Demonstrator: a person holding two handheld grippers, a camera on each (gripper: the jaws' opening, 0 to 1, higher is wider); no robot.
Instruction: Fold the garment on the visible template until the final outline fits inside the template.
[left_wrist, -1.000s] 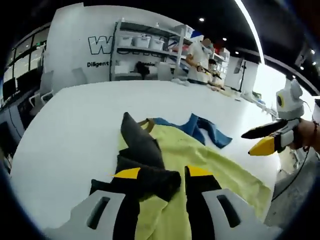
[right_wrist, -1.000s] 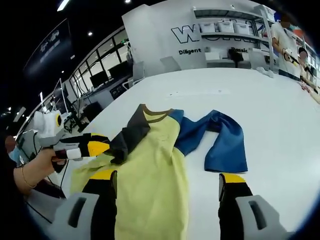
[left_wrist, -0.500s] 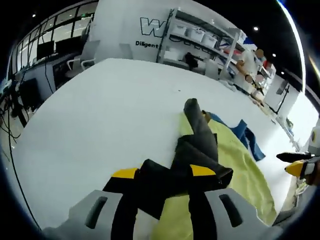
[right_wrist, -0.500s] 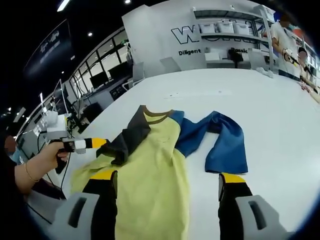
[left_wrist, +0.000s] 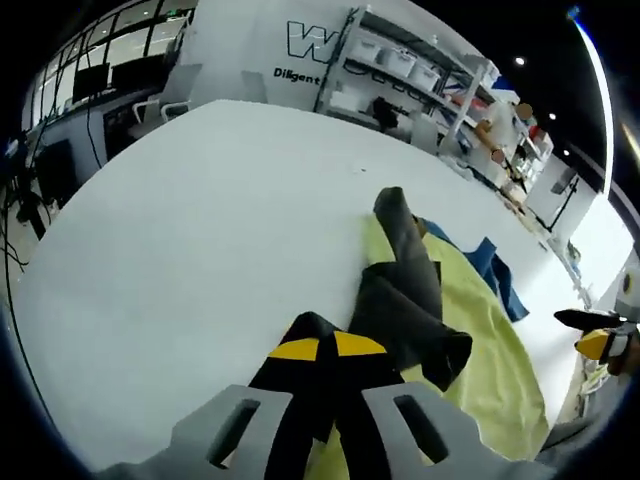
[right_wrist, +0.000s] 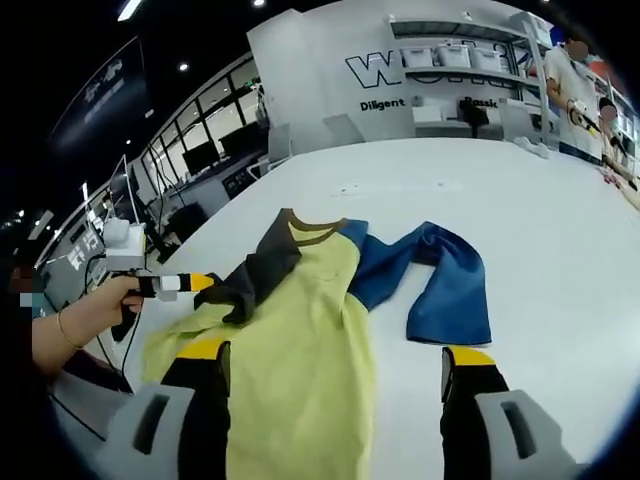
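Observation:
A long-sleeved shirt lies on the white table (right_wrist: 560, 230), with a yellow body (right_wrist: 310, 340), a brown collar (right_wrist: 314, 236), a blue sleeve (right_wrist: 450, 290) and a dark grey sleeve (right_wrist: 265, 265). In the left gripper view the dark grey sleeve (left_wrist: 405, 300) is crumpled over the yellow body (left_wrist: 480, 350), and my left gripper (left_wrist: 328, 347) is shut on its cuff. That left gripper (right_wrist: 185, 283) enters the right gripper view from the left, held by a hand. My right gripper (right_wrist: 335, 355) stands open over the shirt's lower part, and its yellow tip (left_wrist: 595, 342) shows at the right edge.
The white table (left_wrist: 180, 220) stretches wide to the left of the shirt. Shelving with boxes (right_wrist: 470, 70) and a person (right_wrist: 570, 70) stand at the back. Desks with monitors (right_wrist: 200, 160) line the left side beyond the table's edge.
My left gripper's jaws, open around the dark grey sleeve half a second ago, have closed on it. The right gripper has stayed open and nearly still.

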